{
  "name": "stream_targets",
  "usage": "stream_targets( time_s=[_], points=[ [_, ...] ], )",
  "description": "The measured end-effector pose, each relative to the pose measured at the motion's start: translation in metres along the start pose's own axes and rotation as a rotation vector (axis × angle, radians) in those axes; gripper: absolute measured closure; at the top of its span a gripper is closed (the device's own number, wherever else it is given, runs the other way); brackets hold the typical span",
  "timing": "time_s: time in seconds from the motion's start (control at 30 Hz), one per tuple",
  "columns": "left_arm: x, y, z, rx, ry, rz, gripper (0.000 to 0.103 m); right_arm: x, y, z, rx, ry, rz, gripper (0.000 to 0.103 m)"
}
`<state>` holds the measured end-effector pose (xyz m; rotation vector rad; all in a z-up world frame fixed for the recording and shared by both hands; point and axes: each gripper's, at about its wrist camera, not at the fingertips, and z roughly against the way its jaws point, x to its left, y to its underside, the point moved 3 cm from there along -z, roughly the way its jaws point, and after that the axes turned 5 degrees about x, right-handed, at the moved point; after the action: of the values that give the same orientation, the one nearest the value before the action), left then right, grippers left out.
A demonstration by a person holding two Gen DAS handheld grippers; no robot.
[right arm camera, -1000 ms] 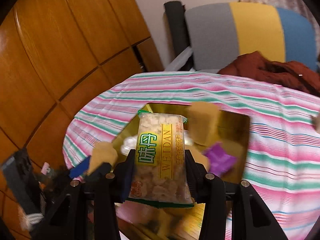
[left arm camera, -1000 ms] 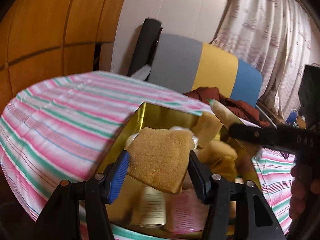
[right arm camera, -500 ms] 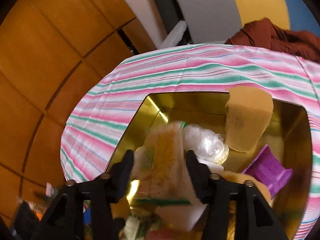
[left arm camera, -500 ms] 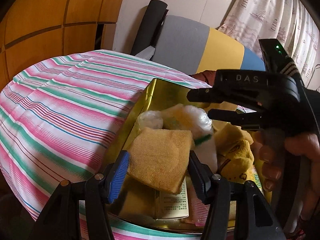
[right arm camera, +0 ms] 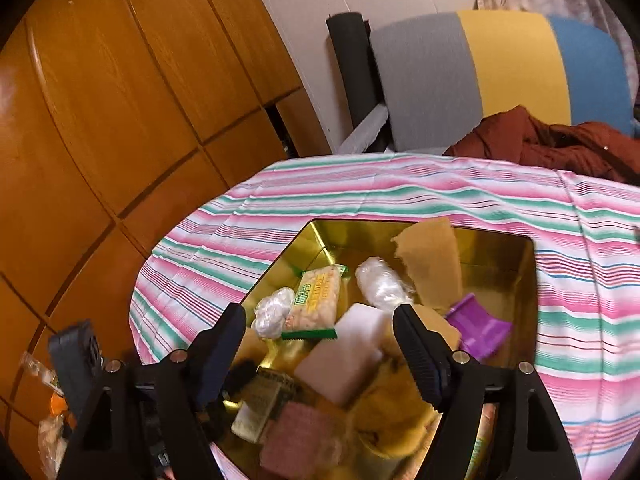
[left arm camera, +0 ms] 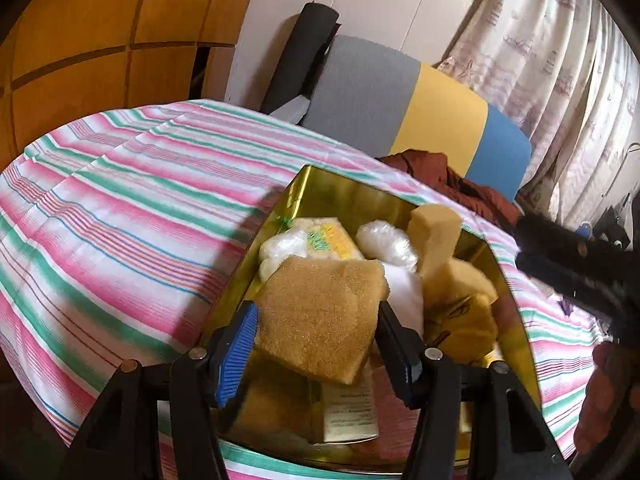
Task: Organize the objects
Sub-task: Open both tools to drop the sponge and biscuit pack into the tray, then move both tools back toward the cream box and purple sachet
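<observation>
Now we judge ourselves midway through filling the gold tin point(left arm camera: 304, 184), which sits on the striped cloth point(left arm camera: 120, 216) and already holds a snack pack point(right arm camera: 316, 300), wrapped white bundles, another sponge and a purple piece point(right arm camera: 480, 328). Our left gripper point(left arm camera: 316, 340) pinches a tan sponge point(left arm camera: 320, 316) between its pads, poised over the tin's near end and angled downward. Our right gripper point(right arm camera: 320, 344) hangs above the tin with its jaws wide and nothing between them. Next, we think, the left should lower the sponge into a free gap and spread its fingers, while the right keeps clear.
</observation>
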<state>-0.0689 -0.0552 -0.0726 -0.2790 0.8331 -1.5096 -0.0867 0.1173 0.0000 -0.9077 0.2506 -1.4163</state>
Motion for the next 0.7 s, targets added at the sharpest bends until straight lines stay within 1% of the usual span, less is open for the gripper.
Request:
stream_targets(
  time_s=[0.13,0.2,0.3,0.37,0.43,0.5,0.7],
  points=[
    [-0.017,-0.007,-0.002,-0.012,0.014,-0.032,0.043,-0.015,0.005,0.023,-0.036,0.011,-0.038,0.026],
    [-0.024,-0.01,-0.007,-0.005,0.018,-0.046,0.04,-0.027,0.006,0.036,-0.051,0.013,-0.078,0.026],
    [-0.033,-0.015,-0.012,0.01,-0.007,-0.058,0.035,-0.043,0.007,0.055,-0.073,0.012,-0.126,0.023],
    [-0.036,-0.016,-0.011,0.0,-0.045,-0.059,0.029,-0.049,0.008,0.064,-0.092,0.008,-0.147,0.02],
    [-0.034,-0.016,-0.007,-0.017,-0.053,-0.046,0.027,-0.056,0.01,0.075,-0.112,0.023,-0.153,0.018],
    [-0.033,-0.016,-0.005,-0.019,-0.045,-0.042,0.023,-0.063,0.013,0.08,-0.122,0.038,-0.156,0.017],
    [-0.034,-0.011,0.009,-0.061,-0.102,-0.039,0.023,-0.084,0.03,0.082,-0.1,0.062,-0.197,0.017]
  ],
)
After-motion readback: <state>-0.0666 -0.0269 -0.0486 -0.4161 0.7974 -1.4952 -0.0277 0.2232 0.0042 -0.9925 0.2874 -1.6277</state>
